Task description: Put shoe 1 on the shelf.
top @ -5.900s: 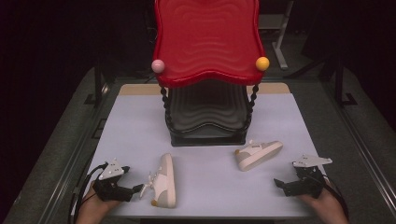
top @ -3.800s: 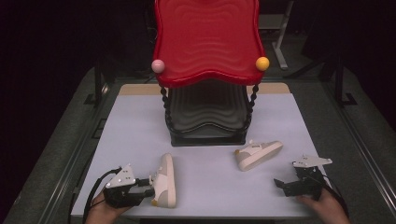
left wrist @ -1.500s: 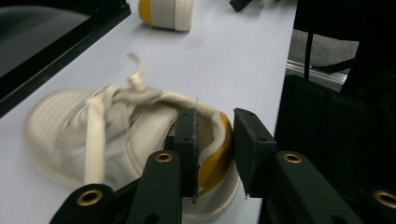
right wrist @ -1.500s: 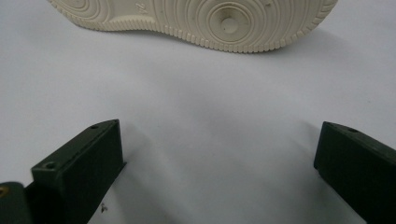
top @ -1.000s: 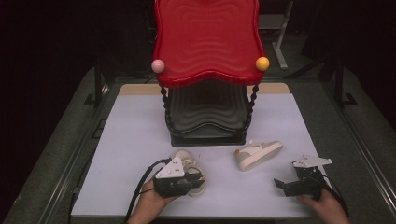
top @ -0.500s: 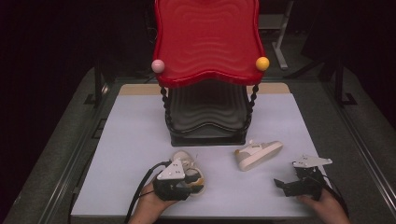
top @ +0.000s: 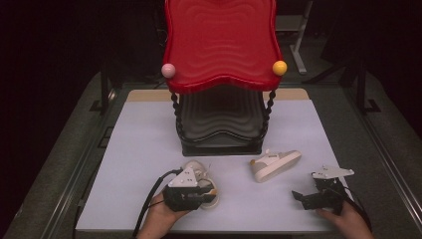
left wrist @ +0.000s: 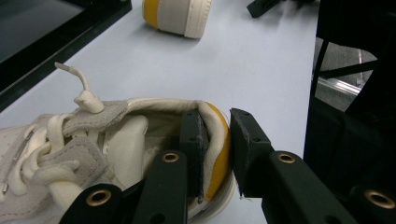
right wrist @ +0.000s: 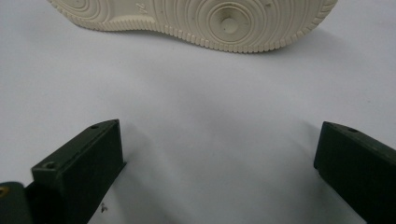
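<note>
The left gripper (top: pixel 206 191), seen from the high view, lies low over the near middle of the white table (top: pixel 144 149), held level in the person's left hand (top: pixel 166 216) with its cable looping back toward the table edge. Its jaws have just been closing and are around the heel of a cream sneaker (top: pixel 196 172) that sits on the table just in front of the black base of the rack (top: pixel 221 144). The right gripper (top: pixel 301 196) rests near the table's right front corner in the right hand (top: pixel 348 221), its jaws spread and pointing toward a second sneaker (top: pixel 273 164), which lies on its side well apart from the first. The rack carries a red wavy tray (top: pixel 221 45) with a pink ball (top: pixel 168 70) and a yellow ball (top: pixel 279 67) at its front corners.

In the left gripper view, one jaw sits inside the sneaker's collar and the other outside, pinching the yellow-trimmed heel wall between them. The laces and suede straps lie to the left; the other sneaker's heel shows farther off.

In the right gripper view, the jaws stand wide over bare table, with the ribbed cream sole ahead; its small moulded marking is too small to read.
</note>
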Motion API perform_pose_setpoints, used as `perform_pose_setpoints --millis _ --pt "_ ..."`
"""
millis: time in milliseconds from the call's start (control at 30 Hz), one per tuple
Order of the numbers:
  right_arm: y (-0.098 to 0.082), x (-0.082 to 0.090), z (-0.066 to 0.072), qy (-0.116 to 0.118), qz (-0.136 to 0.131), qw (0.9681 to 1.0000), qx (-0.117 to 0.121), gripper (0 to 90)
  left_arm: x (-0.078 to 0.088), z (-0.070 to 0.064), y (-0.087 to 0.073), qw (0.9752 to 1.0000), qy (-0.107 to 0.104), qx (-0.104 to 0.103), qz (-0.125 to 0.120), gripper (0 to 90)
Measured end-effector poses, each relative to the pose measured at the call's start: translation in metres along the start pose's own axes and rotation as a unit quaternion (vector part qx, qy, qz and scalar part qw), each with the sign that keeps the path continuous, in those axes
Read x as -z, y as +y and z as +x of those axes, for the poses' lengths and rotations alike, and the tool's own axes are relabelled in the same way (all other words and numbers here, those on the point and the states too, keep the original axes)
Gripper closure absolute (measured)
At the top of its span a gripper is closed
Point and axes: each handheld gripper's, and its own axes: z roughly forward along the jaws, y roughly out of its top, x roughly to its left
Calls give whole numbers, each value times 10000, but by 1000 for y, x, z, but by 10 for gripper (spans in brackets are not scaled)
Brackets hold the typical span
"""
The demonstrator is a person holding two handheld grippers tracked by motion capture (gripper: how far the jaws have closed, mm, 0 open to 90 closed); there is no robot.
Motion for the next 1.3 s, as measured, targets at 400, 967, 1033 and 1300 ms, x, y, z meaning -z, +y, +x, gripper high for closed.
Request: perform_pose_setpoints --millis 400,967,1033,1300 --pt "0 0 0 4 4 10000 2 6 6 -3 15 9997 -200 -169 17 765" --pt "0 0 0 3 -5 10000 6 6 10 -5 56 9977 -394 -532 -137 764" --pt "0 0 0 3 -5 10000 8 6 11 -6 61 9973 -399 -608 -140 764" --pt "0 0 0 3 -8 10000 -1 6 10 -7 83 9956 -405 -825 -206 764"
